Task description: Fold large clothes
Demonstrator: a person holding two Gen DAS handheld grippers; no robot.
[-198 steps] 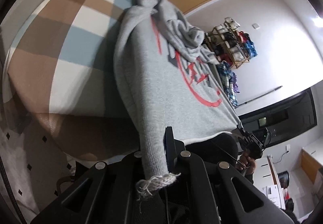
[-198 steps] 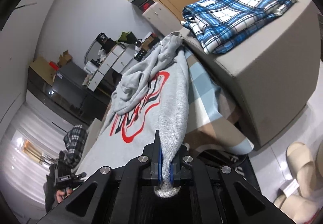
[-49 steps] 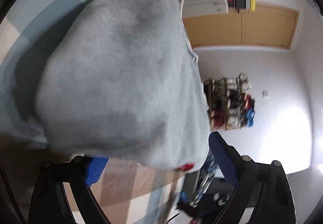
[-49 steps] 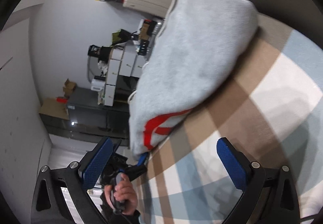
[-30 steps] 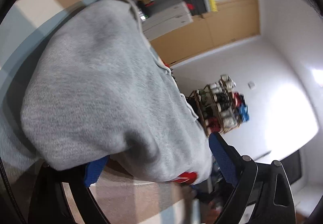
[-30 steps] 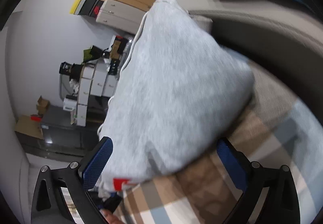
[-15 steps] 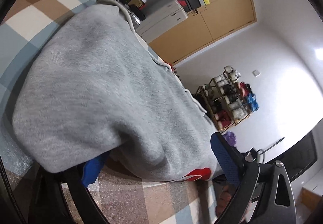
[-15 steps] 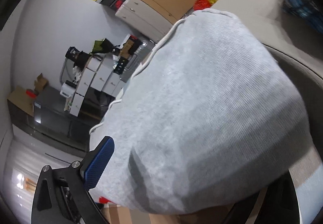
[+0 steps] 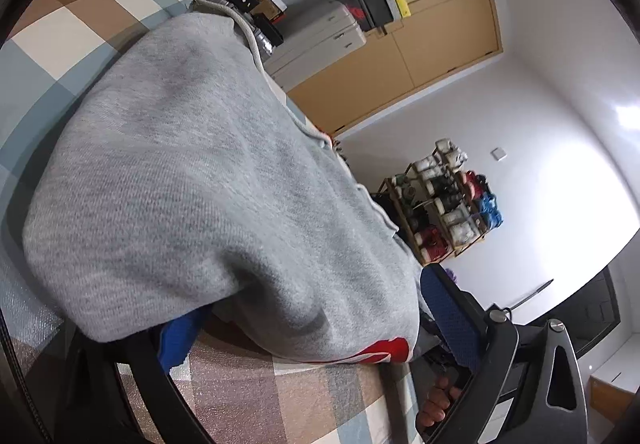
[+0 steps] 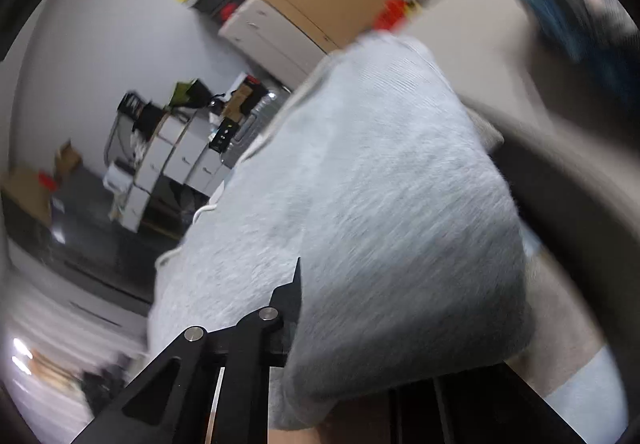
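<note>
The folded grey hoodie [image 9: 208,195] lay on the checked cover [image 9: 80,19], filling the left wrist view from 9 o'clock to its centre, with a red print at its near edge toward 5 o'clock; the left gripper [image 9: 308,328] was released, its blue pads spread wide, one tucked under the hoodie's edge at 7 o'clock and the other bare at 4 o'clock. In the blurred right wrist view the hoodie [image 10: 360,211] bulged over the right gripper [image 10: 298,308]; one finger [image 10: 294,290] showed at 6 o'clock, pressed into the cloth with the other hidden, so I could not tell whether it was clenched or released.
</note>
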